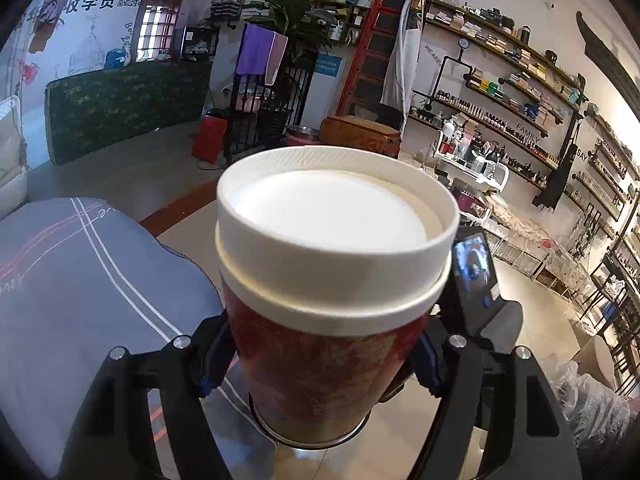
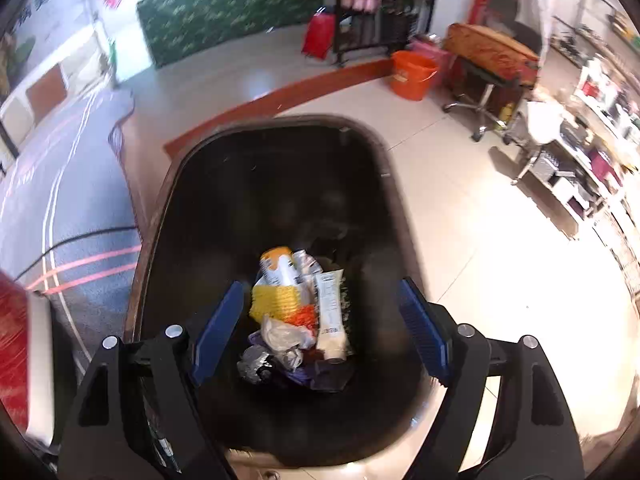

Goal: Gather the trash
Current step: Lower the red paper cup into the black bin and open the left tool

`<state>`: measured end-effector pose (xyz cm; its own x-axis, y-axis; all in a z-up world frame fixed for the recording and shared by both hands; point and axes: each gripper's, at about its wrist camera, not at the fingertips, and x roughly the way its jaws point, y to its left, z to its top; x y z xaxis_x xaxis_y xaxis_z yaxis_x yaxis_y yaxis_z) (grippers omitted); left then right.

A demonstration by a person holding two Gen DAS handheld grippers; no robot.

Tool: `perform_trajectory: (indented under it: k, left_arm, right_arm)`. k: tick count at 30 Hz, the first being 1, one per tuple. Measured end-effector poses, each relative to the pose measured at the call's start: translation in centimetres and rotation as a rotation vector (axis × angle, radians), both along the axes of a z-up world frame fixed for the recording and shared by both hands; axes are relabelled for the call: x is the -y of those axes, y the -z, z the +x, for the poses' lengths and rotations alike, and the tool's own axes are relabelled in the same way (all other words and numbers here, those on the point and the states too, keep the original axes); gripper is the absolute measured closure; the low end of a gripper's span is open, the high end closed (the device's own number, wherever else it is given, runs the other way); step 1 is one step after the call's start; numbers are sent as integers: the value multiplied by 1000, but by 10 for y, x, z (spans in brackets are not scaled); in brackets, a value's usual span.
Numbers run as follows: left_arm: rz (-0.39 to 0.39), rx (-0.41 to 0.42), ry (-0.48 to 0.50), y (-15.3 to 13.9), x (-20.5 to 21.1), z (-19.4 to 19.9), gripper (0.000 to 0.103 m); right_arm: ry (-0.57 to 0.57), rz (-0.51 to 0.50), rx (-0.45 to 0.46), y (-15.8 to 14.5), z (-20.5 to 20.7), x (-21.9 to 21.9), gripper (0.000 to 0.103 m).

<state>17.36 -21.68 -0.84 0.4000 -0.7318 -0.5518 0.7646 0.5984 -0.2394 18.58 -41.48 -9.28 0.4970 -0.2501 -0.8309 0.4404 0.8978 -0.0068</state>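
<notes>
Left claw grips cup; right view shows bin.

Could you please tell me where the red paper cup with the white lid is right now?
In the left wrist view, the red cup sits upright, centre frame, clamped in the left claw.

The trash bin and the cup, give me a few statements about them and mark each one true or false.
1. The left gripper holds a red cup with a white lid. True.
2. The trash bin is empty. False: it holds trash, including a white tube.
3. The right gripper has its fingers spread with nothing between them. True.
4. The cup has no lid. False: the lid is on.
</notes>
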Motion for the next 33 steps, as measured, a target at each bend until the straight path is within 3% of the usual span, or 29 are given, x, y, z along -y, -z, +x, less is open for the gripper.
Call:
perform_trajectory:
  k: [3,7,21,33]
  left_arm:
    - [2,-20,12,3,6,5,31]
    - [16,-42,31,12,22,9,31]
    - [78,-100,52,44,74,28,31]
    - [245,-215,73,99,124,48,31]
  right_arm:
    - [50,-36,56,-12,-22,-1,23]
    - [104,-1,91,-17,-42,9,22]
    - [235,-14,147,-19,-93,34,21]
    - [276,7,160,-9,-105,36,21]
